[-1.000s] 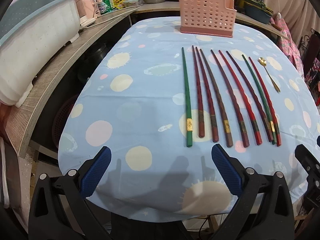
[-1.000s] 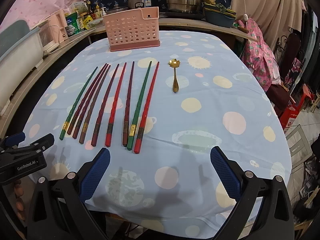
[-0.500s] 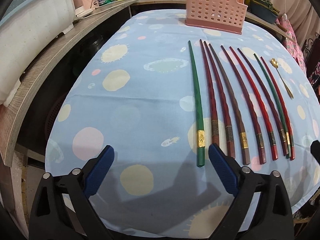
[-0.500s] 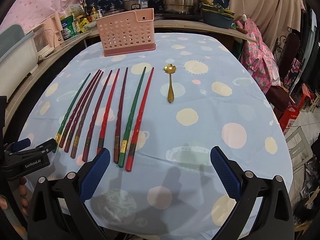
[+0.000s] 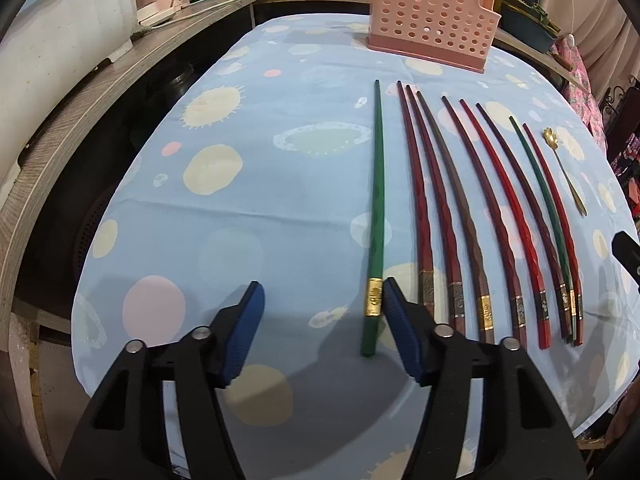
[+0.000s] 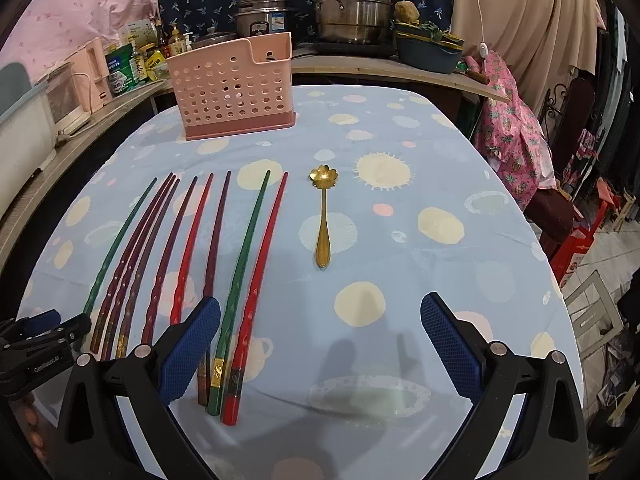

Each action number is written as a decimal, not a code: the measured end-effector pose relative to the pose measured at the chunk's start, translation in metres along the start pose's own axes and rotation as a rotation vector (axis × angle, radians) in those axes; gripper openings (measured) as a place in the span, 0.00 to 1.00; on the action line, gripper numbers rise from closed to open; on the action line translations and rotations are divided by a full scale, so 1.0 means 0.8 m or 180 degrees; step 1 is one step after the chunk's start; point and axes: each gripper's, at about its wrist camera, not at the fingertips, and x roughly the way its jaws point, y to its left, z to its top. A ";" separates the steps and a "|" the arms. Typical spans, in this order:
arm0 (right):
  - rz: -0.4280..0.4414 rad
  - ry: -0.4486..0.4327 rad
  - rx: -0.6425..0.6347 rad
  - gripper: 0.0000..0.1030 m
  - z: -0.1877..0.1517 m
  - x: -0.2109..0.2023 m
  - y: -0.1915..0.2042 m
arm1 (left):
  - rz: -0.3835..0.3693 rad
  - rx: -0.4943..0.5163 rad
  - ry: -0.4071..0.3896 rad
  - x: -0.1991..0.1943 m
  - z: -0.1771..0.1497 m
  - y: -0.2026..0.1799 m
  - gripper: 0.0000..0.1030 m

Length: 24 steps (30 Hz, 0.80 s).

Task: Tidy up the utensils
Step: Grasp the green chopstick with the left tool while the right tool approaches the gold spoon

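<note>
Several red, brown and green chopsticks lie side by side on the spotted blue tablecloth (image 5: 280, 208). The leftmost green chopstick (image 5: 376, 208) has its thick gold-banded end between the fingers of my left gripper (image 5: 322, 304), right beside the right pad (image 5: 400, 320). The left pad stands well apart from it and the jaws are closing. My right gripper (image 6: 320, 312) is open, low over the table. The ends of another green chopstick (image 6: 240, 280) and a red chopstick (image 6: 262, 268) lie just inside its left pad (image 6: 192, 344). A gold flower spoon (image 6: 322, 220) lies ahead. A pink perforated holder (image 6: 234, 88) stands at the far edge.
A wooden counter (image 5: 80, 120) curves along the left with a white tub (image 5: 60, 32), a pink appliance and bottles. Steel pots (image 6: 352, 12) stand behind the holder. A pink patterned cloth (image 6: 508, 120) hangs beyond the table's right edge. My left gripper's black body (image 6: 40, 344) shows at the right view's lower left.
My left gripper has come forward and down onto the green chopstick's thick end and its jaws have narrowed. The right gripper has slid left, nearer the right-hand chopstick ends, jaws still wide.
</note>
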 end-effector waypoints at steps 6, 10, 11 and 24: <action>0.0011 0.0002 0.0003 0.83 0.016 0.024 -0.001 | -0.0104 -0.0104 0.0031 0.002 0.012 0.008 0.15; 0.0082 0.0041 0.0118 0.68 0.030 0.045 -0.011 | -0.0145 -0.0128 0.0049 0.005 0.015 0.010 0.11; 0.0090 0.0057 0.0143 0.63 0.033 0.050 -0.013 | -0.0138 -0.0113 0.0044 0.005 0.016 0.009 0.10; 0.0087 0.0212 0.0190 0.29 0.036 0.094 -0.021 | -0.0086 -0.0045 0.0023 0.007 0.018 0.005 0.10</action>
